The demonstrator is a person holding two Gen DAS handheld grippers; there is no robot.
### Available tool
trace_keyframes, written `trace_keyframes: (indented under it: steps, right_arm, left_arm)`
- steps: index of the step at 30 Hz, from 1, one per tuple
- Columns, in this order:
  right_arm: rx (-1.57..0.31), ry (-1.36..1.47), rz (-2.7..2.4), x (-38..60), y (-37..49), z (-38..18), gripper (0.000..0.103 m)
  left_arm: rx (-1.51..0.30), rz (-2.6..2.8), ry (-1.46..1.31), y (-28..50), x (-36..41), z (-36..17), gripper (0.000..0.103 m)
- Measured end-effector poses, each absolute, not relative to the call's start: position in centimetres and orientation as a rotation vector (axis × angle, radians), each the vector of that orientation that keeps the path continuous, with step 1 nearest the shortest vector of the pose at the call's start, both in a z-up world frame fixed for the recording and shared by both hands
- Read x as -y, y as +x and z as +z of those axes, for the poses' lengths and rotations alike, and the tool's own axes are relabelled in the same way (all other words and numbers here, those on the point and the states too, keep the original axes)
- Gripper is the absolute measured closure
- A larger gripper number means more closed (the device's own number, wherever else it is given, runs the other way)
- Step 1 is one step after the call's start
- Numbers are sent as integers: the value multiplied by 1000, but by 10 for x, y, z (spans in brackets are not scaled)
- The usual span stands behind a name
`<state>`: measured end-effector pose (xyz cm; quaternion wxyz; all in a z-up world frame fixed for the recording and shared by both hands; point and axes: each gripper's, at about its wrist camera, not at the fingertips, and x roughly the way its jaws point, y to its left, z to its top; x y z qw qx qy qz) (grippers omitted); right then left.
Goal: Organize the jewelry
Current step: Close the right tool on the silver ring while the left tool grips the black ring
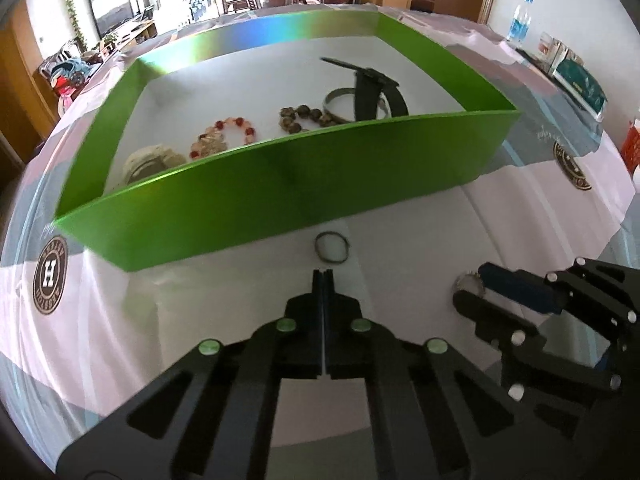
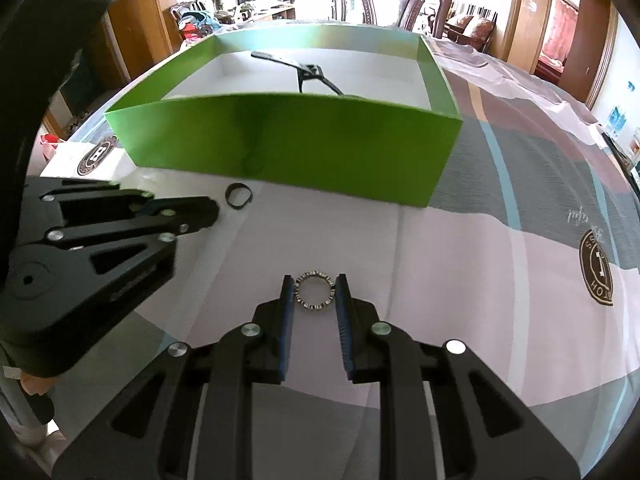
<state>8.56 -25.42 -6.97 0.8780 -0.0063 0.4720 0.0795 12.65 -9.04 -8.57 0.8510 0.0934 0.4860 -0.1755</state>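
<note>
At the bottom centre of the right wrist view, the right gripper [image 2: 315, 294] stands parted with a small patterned metal ring [image 2: 314, 291] lying flat on the cloth between its blue pads [image 2: 343, 308]; whether the pads touch the ring cannot be told. At centre left of that frame the left gripper [image 2: 216, 212] shows from the side. The left wrist view shows its jaws pressed together on nothing [image 1: 323, 274], and just beyond them a thin dark loop [image 1: 331, 247] on the patterned tablecloth [image 1: 420, 224]. Farther up stands the open green cardboard box [image 1: 280, 184]. Only the left view shows its floor: a pale beaded bracelet [image 1: 150, 160], a red-and-pink bead bracelet [image 1: 224, 136], a brown bead bracelet [image 1: 302, 118], a metal bangle [image 1: 338, 106] and a black strap [image 1: 368, 88]. The right view shows just the strap [image 2: 308, 70].
</note>
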Motion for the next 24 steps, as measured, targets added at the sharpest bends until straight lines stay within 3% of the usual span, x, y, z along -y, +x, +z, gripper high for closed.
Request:
trace_keyframes:
  steps: [6,8,10,16,18,19,22,24]
  right_arm:
    - [-961,-13,172,254,84,-60,82]
    - [-970,-9,168,254,86,-63,82]
    - [-982,-2,161,254,87,-67,82]
    - [-994,4,155,257,85,-71,82]
    - [-993,8,155,259,84,-72,82]
    - [-992,9,155,259,84,-72,83]
    - [-992,14,158,260,84,-73,83]
    - [-993,16,158,262,85,-74,83]
  left_arm:
    - [-996,-393,157,114,70,-73,102]
    - [-989,-402,164,114,75,-72,96]
    - [-983,-405,179,117,88,-73,69]
    - [-1005,-399,180,131,106,-80,64]
    - [-1014,-383,188,135,109,-84,69]
    - [-1031,-375,185,138,110,-88,84]
    - [-1029,-364,189,140,108,-91,92]
    - [-1028,-360,187,139,105,-92,102]
